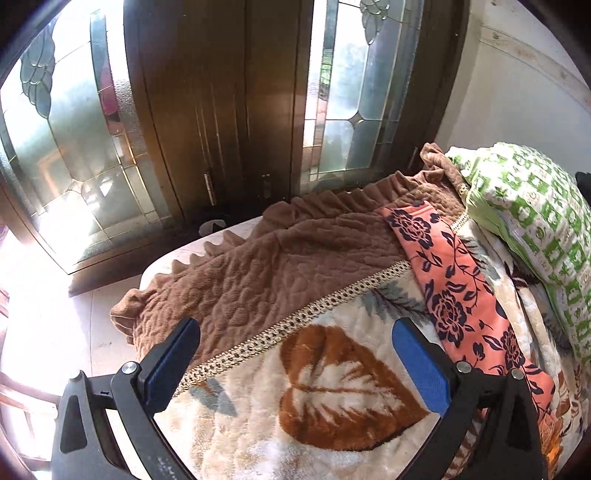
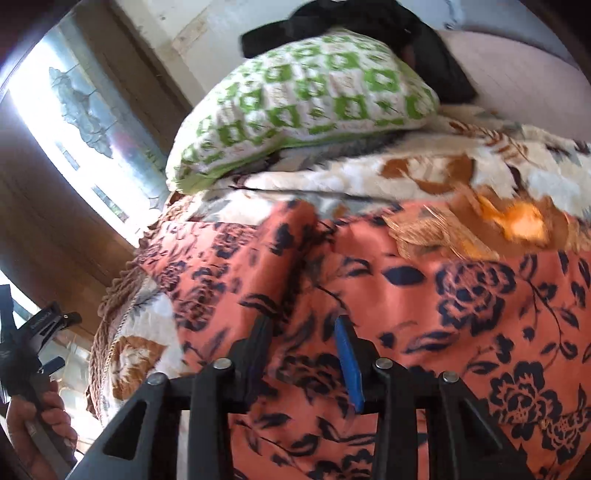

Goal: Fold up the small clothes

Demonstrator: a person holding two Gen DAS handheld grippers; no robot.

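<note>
An orange cloth with dark blue flowers (image 2: pixel 424 325) lies spread on a bed blanket; in the left wrist view it shows as a long strip (image 1: pixel 454 291) on the right. My right gripper (image 2: pixel 303 332) sits low over the cloth, its blue-padded fingers (image 2: pixel 347 362) narrowed with a fold of the cloth between them. My left gripper (image 1: pixel 295 343) is open and empty above the cream leaf-print blanket (image 1: pixel 325 398), left of the cloth. The left gripper also shows at the left edge of the right wrist view (image 2: pixel 37 347), held by a hand.
A green-and-white pillow (image 1: pixel 532 221) lies at the bed's head, also in the right wrist view (image 2: pixel 303 103), with a black object (image 2: pixel 369 22) behind it. A brown quilted cover (image 1: pixel 280 258) drapes the bed's far edge. Wooden doors with glass panes (image 1: pixel 221 110) stand beyond.
</note>
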